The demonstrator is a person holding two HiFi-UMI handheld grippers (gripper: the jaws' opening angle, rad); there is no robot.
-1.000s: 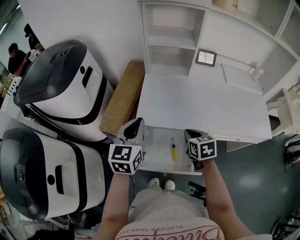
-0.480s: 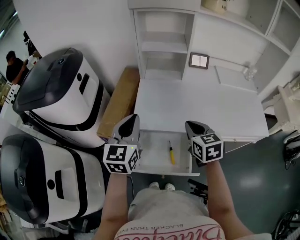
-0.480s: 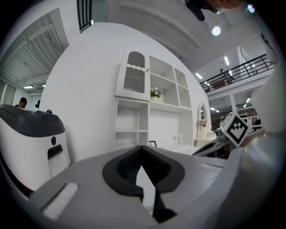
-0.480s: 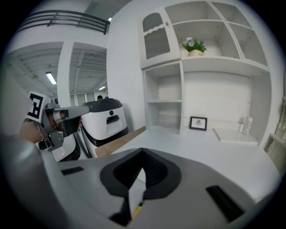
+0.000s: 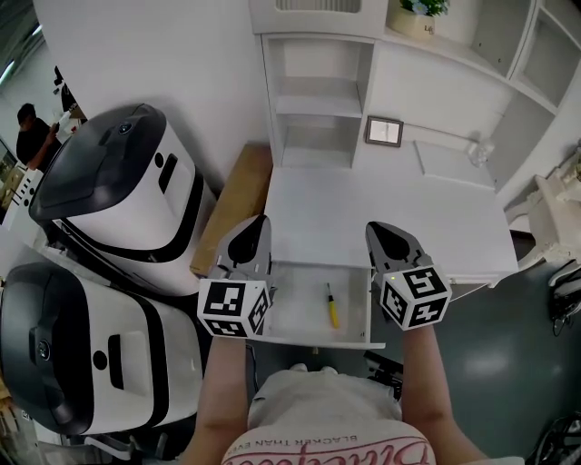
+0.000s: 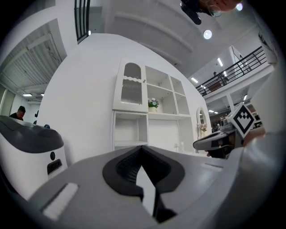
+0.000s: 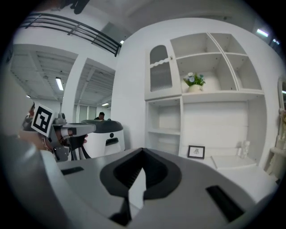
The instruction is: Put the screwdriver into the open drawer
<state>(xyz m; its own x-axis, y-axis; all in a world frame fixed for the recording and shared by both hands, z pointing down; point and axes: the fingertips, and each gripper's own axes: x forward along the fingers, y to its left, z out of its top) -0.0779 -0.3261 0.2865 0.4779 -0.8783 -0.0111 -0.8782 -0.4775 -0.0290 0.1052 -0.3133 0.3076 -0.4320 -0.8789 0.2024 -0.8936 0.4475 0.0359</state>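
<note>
A screwdriver [image 5: 332,305] with a yellow handle lies inside the open white drawer [image 5: 295,313] under the desk's front edge. My left gripper [image 5: 257,223] hovers over the drawer's left side, shut and holding nothing. My right gripper [image 5: 382,230] hovers over the drawer's right side, likewise shut and empty. In the left gripper view the jaws [image 6: 142,147] meet at their tips and the right gripper [image 6: 215,142] shows at the right. In the right gripper view the jaws [image 7: 143,150] are closed and the left gripper [image 7: 76,130] shows at the left.
The white desk [image 5: 390,209] carries a small picture frame [image 5: 385,132] and has shelves [image 5: 318,91] behind it with a potted plant [image 5: 416,13]. A cardboard box [image 5: 234,200] and two large white-and-grey machines [image 5: 118,182] stand left. A person [image 5: 27,118] is far left.
Both grippers have risen from the drawer's front to about desk height, the right one more. The screwdriver has stayed in the drawer.
</note>
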